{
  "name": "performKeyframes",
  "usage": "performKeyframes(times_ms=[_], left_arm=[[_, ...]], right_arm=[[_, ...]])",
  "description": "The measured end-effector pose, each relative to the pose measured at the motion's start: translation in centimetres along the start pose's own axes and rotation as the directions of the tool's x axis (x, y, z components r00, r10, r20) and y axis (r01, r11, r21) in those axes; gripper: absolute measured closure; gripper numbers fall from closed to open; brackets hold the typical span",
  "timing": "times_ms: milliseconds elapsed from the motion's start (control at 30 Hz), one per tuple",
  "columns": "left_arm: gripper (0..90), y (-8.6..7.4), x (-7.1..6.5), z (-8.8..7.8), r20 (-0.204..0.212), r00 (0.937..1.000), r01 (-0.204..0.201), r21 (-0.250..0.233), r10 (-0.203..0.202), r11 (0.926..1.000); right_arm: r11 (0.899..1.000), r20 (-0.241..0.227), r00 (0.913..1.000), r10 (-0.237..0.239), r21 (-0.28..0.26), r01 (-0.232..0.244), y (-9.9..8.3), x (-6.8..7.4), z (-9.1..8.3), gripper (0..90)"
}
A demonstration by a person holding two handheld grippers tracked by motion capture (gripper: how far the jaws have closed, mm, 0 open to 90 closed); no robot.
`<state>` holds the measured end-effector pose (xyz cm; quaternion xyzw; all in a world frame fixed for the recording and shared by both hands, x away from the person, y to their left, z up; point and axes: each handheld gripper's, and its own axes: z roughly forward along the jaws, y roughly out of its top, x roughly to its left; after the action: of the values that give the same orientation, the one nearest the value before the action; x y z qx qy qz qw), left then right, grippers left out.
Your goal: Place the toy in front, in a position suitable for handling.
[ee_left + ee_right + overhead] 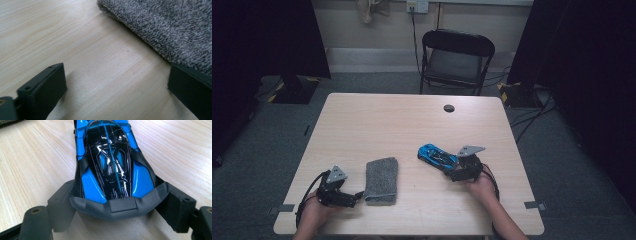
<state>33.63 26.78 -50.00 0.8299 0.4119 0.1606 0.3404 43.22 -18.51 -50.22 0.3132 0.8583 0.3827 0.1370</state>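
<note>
A blue and black toy car point(437, 156) rests on the wooden table point(402, 120), right of centre. My right gripper point(451, 167) reaches it from behind. In the right gripper view its two jaws sit against both sides of the car's point(112, 165) dark rear bumper, so the right gripper point(117, 203) is shut on the car. A folded grey cloth point(382, 180) lies near the front left. My left gripper point(356, 196) is just left of it, low over the table. In the left gripper view the left gripper point(117, 82) is open over bare wood, its right jaw by the cloth's point(170, 27) edge.
A black folding chair point(457, 57) stands beyond the table's far edge. A small dark round hole point(449, 108) sits near the far edge of the tabletop. Dark curtains and cables flank the table on the floor.
</note>
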Motion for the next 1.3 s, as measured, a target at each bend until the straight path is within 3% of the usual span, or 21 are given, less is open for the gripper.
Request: performKeyframes(times_ms=[100,167,267,367,433,567,633,667,767,833,900,967,1000,1033,1067,1133,1233,1300], left_arm=[[10.0,0.1,0.0,-0.4,-0.007,0.9996,0.026,0.004,-0.026,0.9997],[19.5,0.3,0.2,-0.9,0.005,0.9966,0.082,0.017,-0.082,0.9965],[22.5,0.9,-0.1,-1.5,0.022,0.9864,0.162,0.022,-0.163,0.9865],[24.6,2.0,-0.6,-2.0,0.038,0.9835,0.176,0.021,-0.177,0.9841],[29.1,3.4,-1.4,-2.2,0.076,0.9703,0.229,0.019,-0.230,0.9732],[27.8,5.9,-3.1,-1.7,0.081,0.9560,0.282,0.008,-0.282,0.9592],[26.9,7.0,-4.2,-0.7,0.031,0.9629,0.267,0.035,-0.268,0.9630],[26.2,7.3,-4.3,-0.4,0.025,0.9654,0.258,0.051,-0.260,0.9647],[24.5,7.9,-4.9,1.3,-0.021,0.9647,0.263,0.096,-0.263,0.9599],[24.1,8.1,-5.2,2.0,-0.015,0.9588,0.284,0.096,-0.284,0.9541],[24.0,8.5,-5.6,2.6,-0.047,0.9623,0.271,0.091,-0.268,0.9582],[23.8,9.1,-6.2,2.8,-0.051,0.9634,0.267,0.078,-0.263,0.9606],[23.8,9.3,-6.5,2.9,-0.066,0.9671,0.251,0.090,-0.246,0.9638],[23.9,9.5,-6.8,3.2,-0.068,0.9644,0.261,0.097,-0.256,0.9603],[29.3,9.7,-7.1,3.8,-0.063,0.9579,0.287,0.166,-0.280,0.9434],[27.8,9.6,-7.2,4.1,-0.072,0.9616,0.273,0.169,-0.265,0.9470],[27.0,9.3,-7.1,4.4,-0.066,0.9567,0.291,0.163,-0.283,0.9428],[27.0,8.9,-7.4,4.8,-0.076,0.9641,0.263,0.155,-0.254,0.9523]], right_arm=[[1.000,0.003,1.0000,0.003,0.000,-0.003,0.0,0.0,0.0,22.7],[1.000,0.003,1.0000,0.005,0.000,-0.005,0.0,0.0,0.0,22.8],[1.000,0.004,1.0000,0.005,0.000,-0.005,0.0,0.1,0.0,22.8],[1.000,0.005,1.0000,0.006,0.001,-0.006,0.0,0.1,0.0,22.8],[1.000,0.006,1.0000,0.007,0.001,-0.007,0.0,0.1,0.0,22.8],[1.000,0.006,1.0000,0.007,0.001,-0.007,0.0,0.1,0.0,22.8],[1.000,0.006,1.0000,0.007,0.001,-0.007,0.0,0.1,0.0,22.8],[1.000,0.006,1.0000,0.007,0.001,-0.007,0.0,0.1,0.0,22.8],[1.000,0.008,0.9999,0.009,0.000,-0.009,0.0,0.1,0.0,22.8],[1.000,0.009,0.9999,0.011,0.001,-0.011,0.0,0.1,0.0,22.8],[1.000,0.010,0.9999,0.012,0.001,-0.012,0.0,0.2,0.0,22.8],[1.000,0.012,0.9998,0.012,0.000,-0.012,0.0,0.2,-0.1,22.9],[1.000,0.013,0.9998,0.013,0.000,-0.013,-0.1,0.2,-0.1,22.9],[1.000,0.014,0.9998,0.014,0.002,-0.014,-0.1,0.2,-0.1,22.9],[1.000,0.016,0.9997,0.017,0.001,-0.017,-0.1,0.3,-0.1,22.9],[1.000,0.016,0.9997,0.017,0.001,-0.017,-0.1,0.3,-0.1,22.9],[1.000,0.016,0.9997,0.017,0.000,-0.017,-0.1,0.3,-0.1,22.9],[1.000,0.016,0.9997,0.017,0.000,-0.017,-0.1,0.3,-0.1,22.9]])
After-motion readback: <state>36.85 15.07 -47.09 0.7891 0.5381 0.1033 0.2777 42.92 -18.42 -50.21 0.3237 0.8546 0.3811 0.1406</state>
